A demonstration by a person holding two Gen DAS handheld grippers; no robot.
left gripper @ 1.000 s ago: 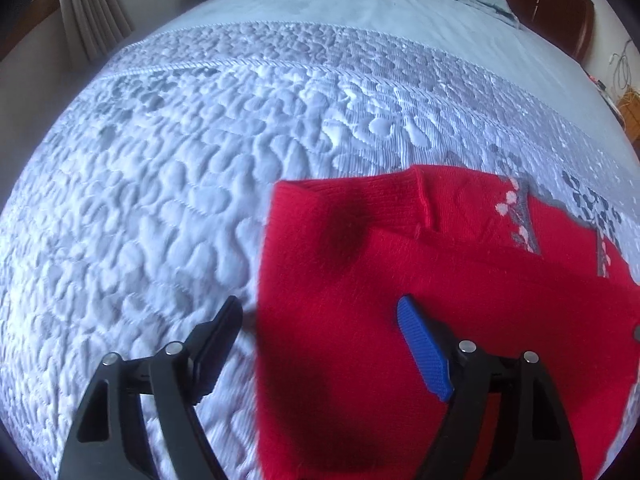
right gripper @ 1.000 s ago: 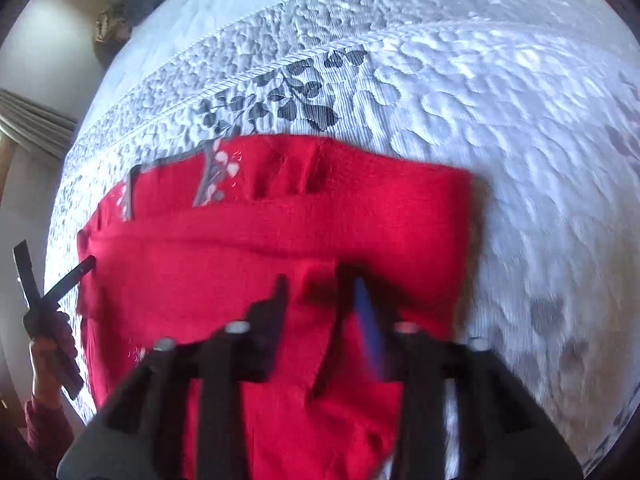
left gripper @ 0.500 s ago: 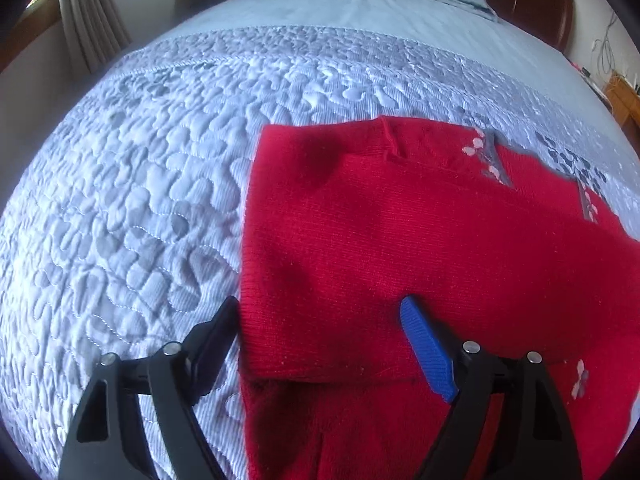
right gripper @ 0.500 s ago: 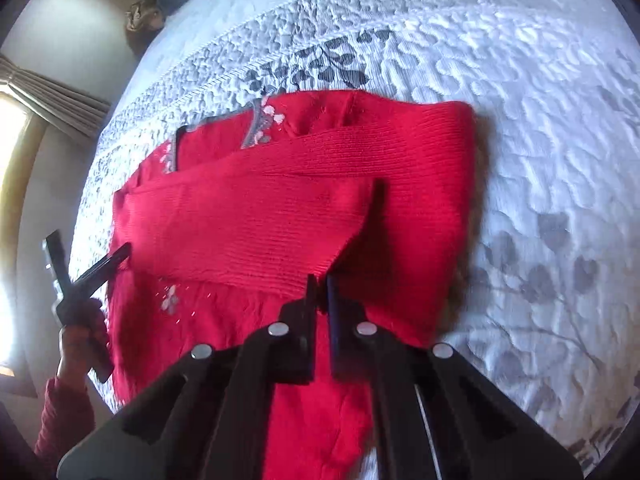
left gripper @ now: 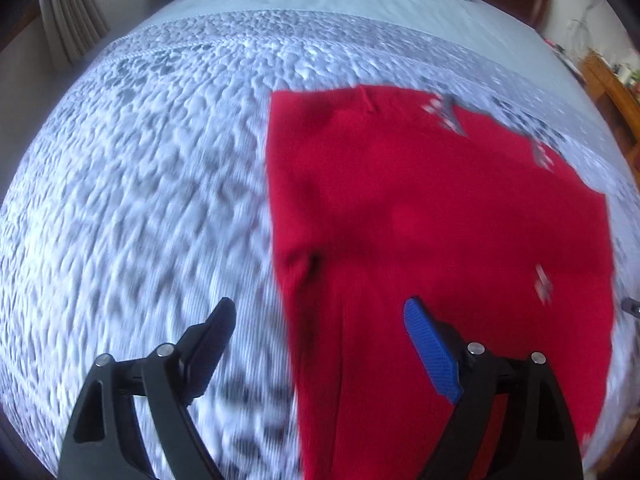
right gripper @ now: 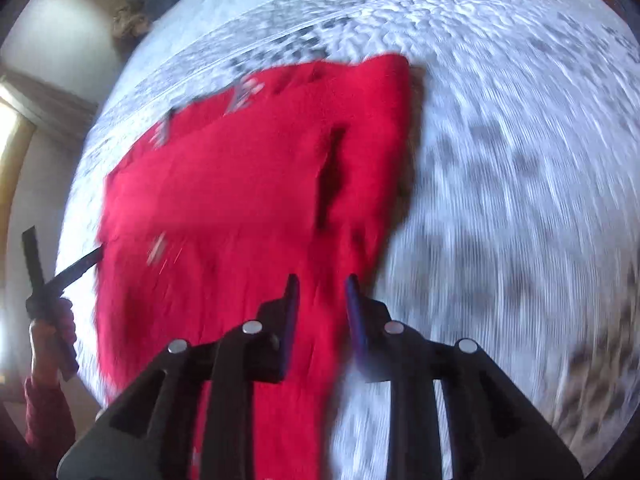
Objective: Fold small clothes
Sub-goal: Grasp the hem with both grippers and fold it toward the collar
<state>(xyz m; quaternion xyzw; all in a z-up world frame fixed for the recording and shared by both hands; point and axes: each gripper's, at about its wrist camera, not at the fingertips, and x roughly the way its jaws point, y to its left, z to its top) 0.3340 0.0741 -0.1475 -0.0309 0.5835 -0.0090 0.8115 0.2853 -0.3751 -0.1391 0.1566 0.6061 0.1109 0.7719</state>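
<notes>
Both grippers have drawn back from the red sweater, folded flat lengthwise up the bed, left gripper wide apart, right gripper just reopening, empty.

Black grippers, blue pad, red sleeve

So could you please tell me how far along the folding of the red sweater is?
Done: the red sweater lies on the quilted bedspread with one flap folded across it. In hand: nothing; the left tongs are wide open, and the right tongs, which just opened slightly, are empty. Left: probably the lower part, not yet folded up.
</notes>
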